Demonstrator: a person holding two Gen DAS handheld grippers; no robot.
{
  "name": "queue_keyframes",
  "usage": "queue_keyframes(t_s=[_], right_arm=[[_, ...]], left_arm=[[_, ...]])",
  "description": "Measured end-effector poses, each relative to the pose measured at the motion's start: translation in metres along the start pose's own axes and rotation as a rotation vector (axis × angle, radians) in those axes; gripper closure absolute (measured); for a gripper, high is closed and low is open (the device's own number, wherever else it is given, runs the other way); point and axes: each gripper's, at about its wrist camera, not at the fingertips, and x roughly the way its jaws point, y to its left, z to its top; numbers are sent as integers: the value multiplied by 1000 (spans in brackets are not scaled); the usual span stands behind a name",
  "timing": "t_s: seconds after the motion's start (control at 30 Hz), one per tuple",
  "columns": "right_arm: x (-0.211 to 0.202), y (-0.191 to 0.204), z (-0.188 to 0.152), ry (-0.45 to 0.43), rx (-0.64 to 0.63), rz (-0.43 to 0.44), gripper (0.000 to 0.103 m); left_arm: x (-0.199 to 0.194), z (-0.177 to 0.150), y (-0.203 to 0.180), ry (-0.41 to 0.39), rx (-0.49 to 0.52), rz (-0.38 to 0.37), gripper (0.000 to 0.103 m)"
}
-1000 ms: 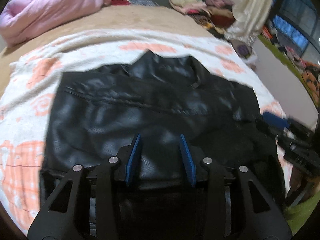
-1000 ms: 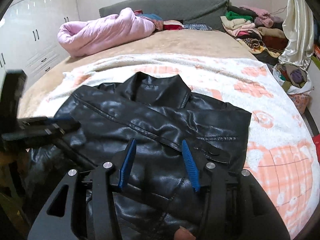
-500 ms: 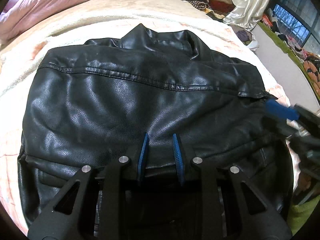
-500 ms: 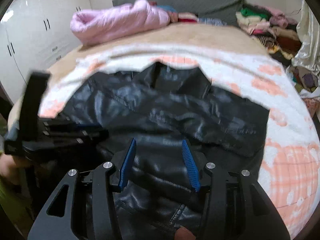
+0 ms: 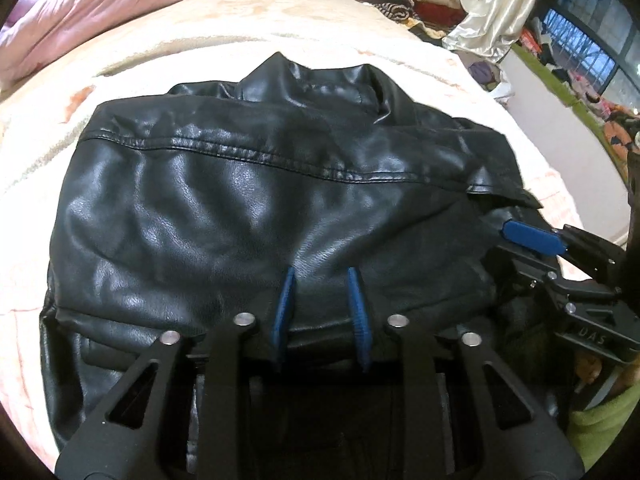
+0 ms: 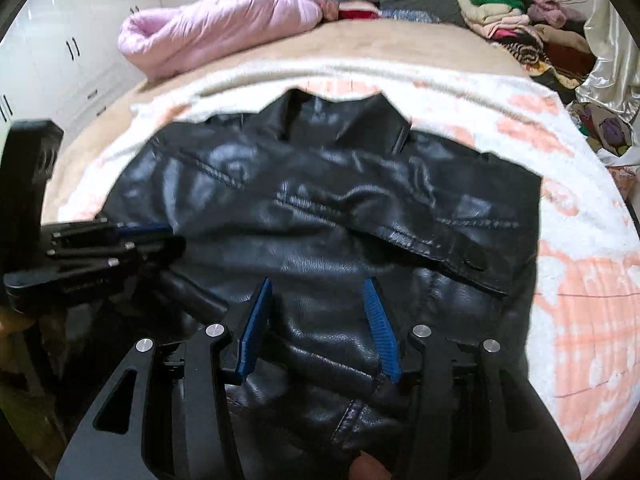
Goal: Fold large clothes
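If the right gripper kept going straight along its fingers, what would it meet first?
The black jacket. The right gripper points down at its lower front, jaws open, having just widened with only leather below; how near is unclear.

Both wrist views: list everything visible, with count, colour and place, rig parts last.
jacket: one, black, flat on the blanket, collar away from the cameras
blanket: one, white with peach pattern, under the jacket
quilt: one, pink, bunched at the bed's far end
clothes pile: one, mixed colours, far right
curtain: one, cream, right
left claw: black with blue pads, over the jacket's near edge
right claw: same colours, jaws apart over the jacket
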Motion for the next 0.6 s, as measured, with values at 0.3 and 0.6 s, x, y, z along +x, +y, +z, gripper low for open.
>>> queue_keyframes(t_s=[0.3, 0.6], right_arm=[[-25, 4, 3, -93, -22, -68, 17], [-45, 5, 4, -183, -42, -147, 6]], left_arm=[[-22, -2, -7, -34, 6, 19, 36], [-50, 0, -9, -89, 11, 69, 10]])
